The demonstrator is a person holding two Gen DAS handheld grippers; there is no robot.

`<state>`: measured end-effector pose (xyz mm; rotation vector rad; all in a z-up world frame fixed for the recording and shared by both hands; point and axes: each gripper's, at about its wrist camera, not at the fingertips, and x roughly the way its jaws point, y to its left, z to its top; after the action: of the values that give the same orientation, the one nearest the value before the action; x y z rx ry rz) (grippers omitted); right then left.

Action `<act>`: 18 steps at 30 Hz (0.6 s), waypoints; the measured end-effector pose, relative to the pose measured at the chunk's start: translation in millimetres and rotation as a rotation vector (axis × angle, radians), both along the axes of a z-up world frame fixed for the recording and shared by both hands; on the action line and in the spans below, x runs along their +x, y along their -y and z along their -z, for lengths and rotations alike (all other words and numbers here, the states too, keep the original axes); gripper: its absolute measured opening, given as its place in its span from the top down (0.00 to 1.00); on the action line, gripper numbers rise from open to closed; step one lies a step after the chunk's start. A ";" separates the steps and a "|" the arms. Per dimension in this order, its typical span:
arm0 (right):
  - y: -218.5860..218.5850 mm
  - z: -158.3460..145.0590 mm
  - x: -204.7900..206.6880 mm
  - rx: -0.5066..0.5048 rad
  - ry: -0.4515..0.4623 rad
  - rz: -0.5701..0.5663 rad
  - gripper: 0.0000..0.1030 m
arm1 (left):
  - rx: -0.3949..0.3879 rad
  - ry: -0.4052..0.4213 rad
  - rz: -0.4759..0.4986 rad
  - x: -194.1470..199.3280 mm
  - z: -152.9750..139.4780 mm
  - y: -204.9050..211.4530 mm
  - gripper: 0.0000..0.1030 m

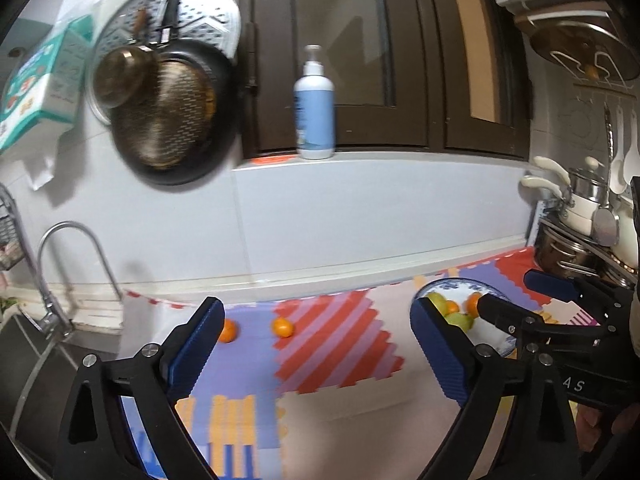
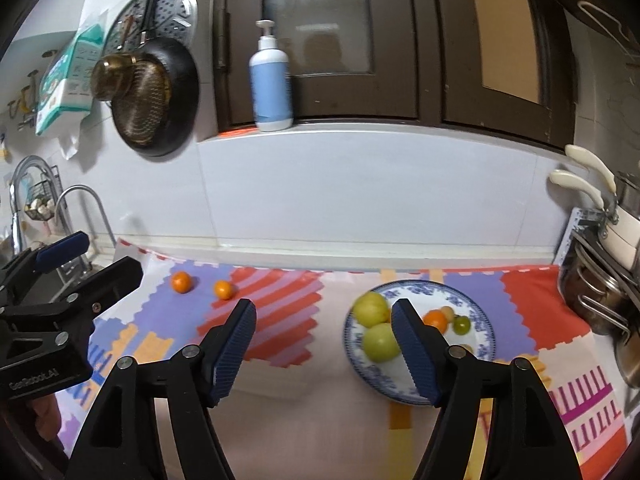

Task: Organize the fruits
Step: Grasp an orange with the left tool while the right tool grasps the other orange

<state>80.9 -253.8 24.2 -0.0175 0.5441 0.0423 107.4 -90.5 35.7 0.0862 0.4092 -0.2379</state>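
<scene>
The blue-patterned plate near the right end of the worktop already holds two green apples, an orange and smaller fruit, while two small oranges lie loose on the patterned mat near the back edge toward the sink end, so I judge the sorting mostly done with those two left. Both the left gripper and right gripper hang over the mat with jaws apart and nothing between them; readable writing: "GenRobot.AI" on the left gripper's body
</scene>
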 end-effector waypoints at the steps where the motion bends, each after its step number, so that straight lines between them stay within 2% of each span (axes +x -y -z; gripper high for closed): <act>1: -5.6 -0.2 -0.6 -0.001 0.002 -0.004 0.31 | 0.002 0.000 -0.010 -1.5 0.5 -7.5 0.07; 10: -58.1 4.7 0.9 -0.010 0.007 -0.047 0.31 | 0.020 0.005 -0.060 -5.7 4.5 -61.2 0.07; 18: -98.3 14.1 14.0 -0.015 -0.001 -0.074 0.31 | 0.035 -0.009 -0.077 8.1 16.3 -95.2 0.07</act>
<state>94.9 -155.5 10.1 -0.0519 0.5444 0.1109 115.5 4.7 19.4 0.1032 0.4245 -0.1550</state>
